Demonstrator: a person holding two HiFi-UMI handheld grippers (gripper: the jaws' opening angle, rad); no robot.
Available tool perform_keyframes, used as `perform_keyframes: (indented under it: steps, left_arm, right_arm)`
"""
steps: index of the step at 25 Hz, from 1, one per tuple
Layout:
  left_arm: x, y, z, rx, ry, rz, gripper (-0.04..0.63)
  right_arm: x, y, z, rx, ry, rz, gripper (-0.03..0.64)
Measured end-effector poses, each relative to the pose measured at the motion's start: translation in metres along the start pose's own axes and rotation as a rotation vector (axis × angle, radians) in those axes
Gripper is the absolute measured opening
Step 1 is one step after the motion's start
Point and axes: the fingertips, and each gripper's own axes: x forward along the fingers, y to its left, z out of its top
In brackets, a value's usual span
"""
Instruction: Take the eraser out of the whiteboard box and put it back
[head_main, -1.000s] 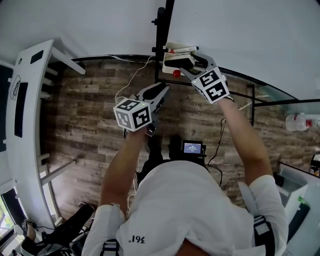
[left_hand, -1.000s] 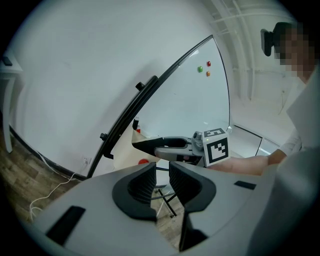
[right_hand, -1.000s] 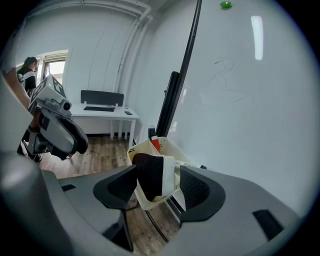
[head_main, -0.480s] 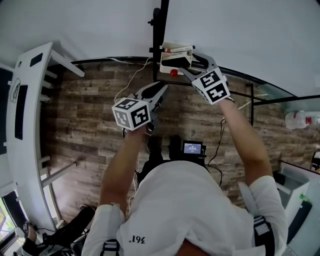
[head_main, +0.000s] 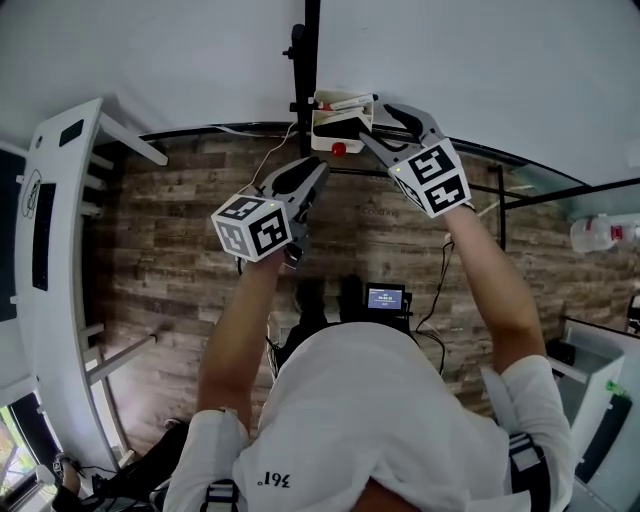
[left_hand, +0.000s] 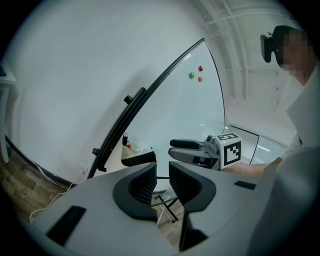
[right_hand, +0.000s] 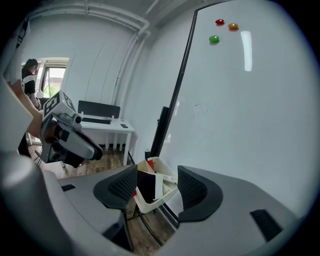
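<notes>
Right gripper (head_main: 378, 125), jaws spread and empty in the head view, sits just beside the cream plastic whiteboard box (head_main: 330, 122): you are at the reach-in step. Left gripper view: your left gripper (left_hand: 162, 177) holds nothing, ribbed pads (left_hand: 142, 182) slightly parted. Right gripper view: the eraser (right_hand: 146, 186), a dark flat block, stands inside the box, untouched; next, I judge, advance and close squarely on its faces.

I see only the top of the eraser (right_hand: 146, 186), lower centre of the right gripper view; the whiteboard box (right_hand: 152, 204) wall hides the rest. The head view's right edge cuts off a bottle (head_main: 605, 232).
</notes>
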Motion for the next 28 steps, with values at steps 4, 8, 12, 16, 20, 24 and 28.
perform_keyframes:
  steps: [4, 8, 12, 16, 20, 24, 28]
  left_arm:
    - [-0.002, -0.009, 0.008, 0.020, -0.012, -0.013, 0.081]
    - [-0.003, -0.017, 0.015, 0.036, -0.024, -0.024, 0.081]
    - [-0.006, -0.025, 0.024, 0.054, -0.036, -0.032, 0.081]
    - [-0.010, -0.035, 0.033, 0.076, -0.045, -0.036, 0.081]
    - [-0.018, -0.046, 0.041, 0.094, -0.061, -0.038, 0.081]
    - [-0.023, -0.056, 0.043, 0.098, -0.063, -0.050, 0.081]
    - [-0.030, -0.065, 0.044, 0.101, -0.069, -0.062, 0.081]
  right_arm:
    - [-0.017, -0.002, 0.011, 0.045, -0.039, -0.009, 0.263]
    - [-0.033, -0.005, 0.019, 0.113, -0.082, -0.023, 0.209]
    - [-0.047, -0.008, 0.028, 0.144, -0.119, -0.042, 0.141]
    - [-0.064, -0.008, 0.036, 0.159, -0.152, -0.058, 0.093]
    - [-0.082, -0.006, 0.047, 0.176, -0.189, -0.078, 0.069]
    - [-0.097, -0.005, 0.052, 0.194, -0.210, -0.091, 0.060]
    - [-0.111, -0.005, 0.053, 0.209, -0.222, -0.114, 0.057]
